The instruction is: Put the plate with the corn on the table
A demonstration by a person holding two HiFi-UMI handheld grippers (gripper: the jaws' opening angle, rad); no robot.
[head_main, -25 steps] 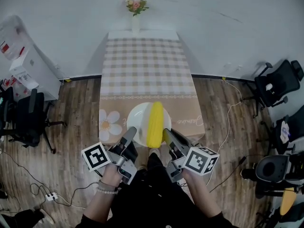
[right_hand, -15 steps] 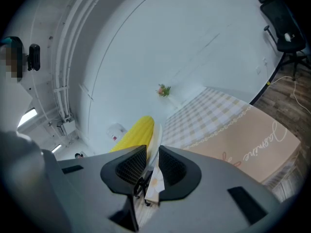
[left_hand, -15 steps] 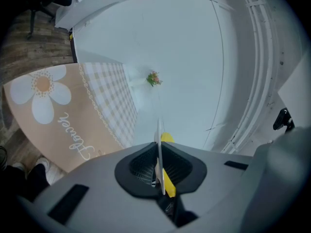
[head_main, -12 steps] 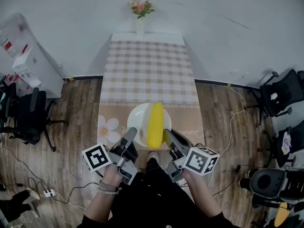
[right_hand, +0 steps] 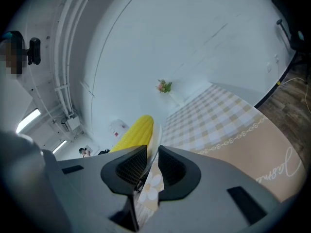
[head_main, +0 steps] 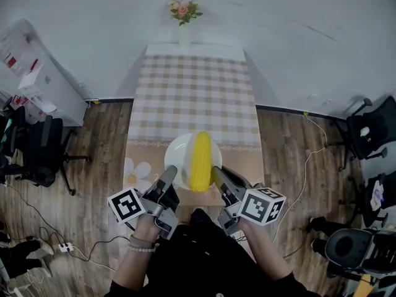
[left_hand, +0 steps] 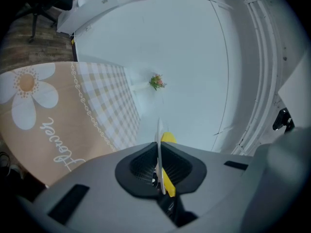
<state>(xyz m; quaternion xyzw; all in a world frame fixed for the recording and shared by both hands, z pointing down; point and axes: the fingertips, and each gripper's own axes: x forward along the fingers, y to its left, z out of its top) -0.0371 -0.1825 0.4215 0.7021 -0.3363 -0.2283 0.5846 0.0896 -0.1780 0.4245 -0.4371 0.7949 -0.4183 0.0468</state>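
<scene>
A white plate (head_main: 178, 161) bearing a yellow corn cob (head_main: 201, 161) hangs over the near end of the table (head_main: 192, 98), above the beige cloth with its daisy print. My left gripper (head_main: 169, 177) is shut on the plate's left rim, and my right gripper (head_main: 218, 177) is shut on its right rim. The left gripper view has the plate (left_hand: 159, 130) edge-on between the pads of the left gripper (left_hand: 159, 154), with the corn (left_hand: 168, 138) behind it. In the right gripper view the plate's rim (right_hand: 156, 136) sits between the jaws of the right gripper (right_hand: 151, 155), with the corn (right_hand: 133, 132) alongside.
A vase of flowers (head_main: 183, 11) stands at the table's far end by the wall. Office chairs stand on the left (head_main: 37, 153) and right (head_main: 371, 132). A white cabinet (head_main: 37, 85) is at the left. Cables (head_main: 62, 249) lie on the wood floor.
Both grippers have carried the plate and corn forward, so it now hangs further over the table's near end. The grips look the same.
</scene>
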